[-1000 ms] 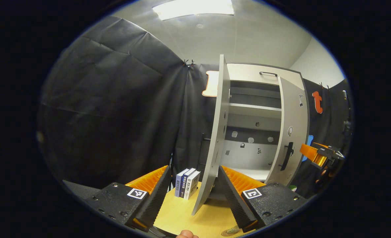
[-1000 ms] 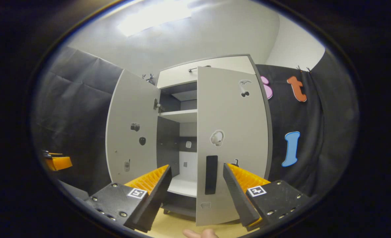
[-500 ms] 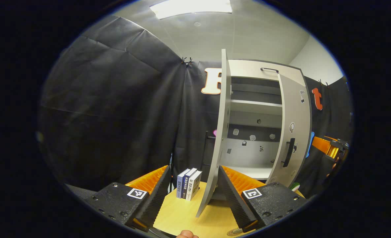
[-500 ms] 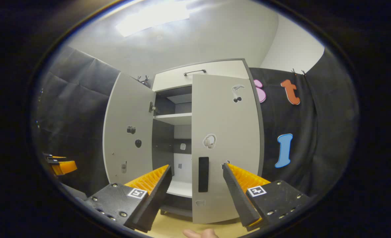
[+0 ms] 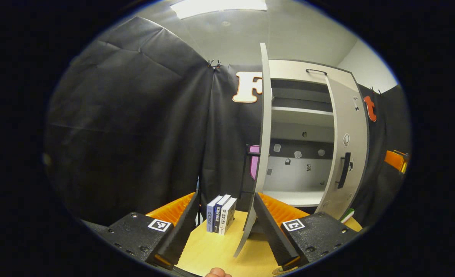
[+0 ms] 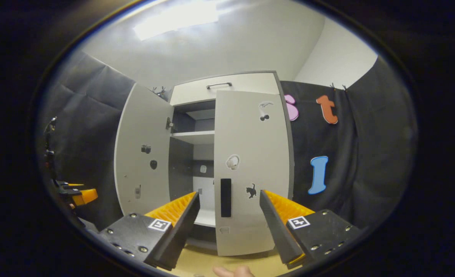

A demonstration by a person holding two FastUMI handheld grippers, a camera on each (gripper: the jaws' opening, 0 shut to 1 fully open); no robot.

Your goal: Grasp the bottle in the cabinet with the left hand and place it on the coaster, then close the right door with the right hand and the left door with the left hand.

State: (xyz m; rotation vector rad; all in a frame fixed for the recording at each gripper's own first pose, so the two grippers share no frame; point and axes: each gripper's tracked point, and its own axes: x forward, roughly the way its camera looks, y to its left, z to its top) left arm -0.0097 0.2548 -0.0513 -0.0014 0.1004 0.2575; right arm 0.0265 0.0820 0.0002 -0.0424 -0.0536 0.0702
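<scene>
Three upright books [image 5: 221, 214] on the wooden desk [image 5: 212, 250], just left of the left door [image 5: 261, 154], against the black cloth wall. Left door seen edge-on, standing open straight ahead of the left claw [image 5: 224, 227], its lower edge between the spread fingers and nearer the right one. Left claw wide apart, holding nothing. Cabinet [image 5: 300, 127] interior open beyond: pale shelves, small stickers on the back panel. No bottle made out inside; a green-and-white bit at the desk's right edge too small to identify.

Right door [image 6: 250, 169] nearly shut, its dark handle [image 6: 225, 197] between the parted fingers of the right claw [image 6: 229, 225], untouched. Right claw apart, empty. Left claw also at far left in the right gripper view.

Compared with a second ago: right door swung further toward closed, left door edge shifted right in the left gripper view.
</scene>
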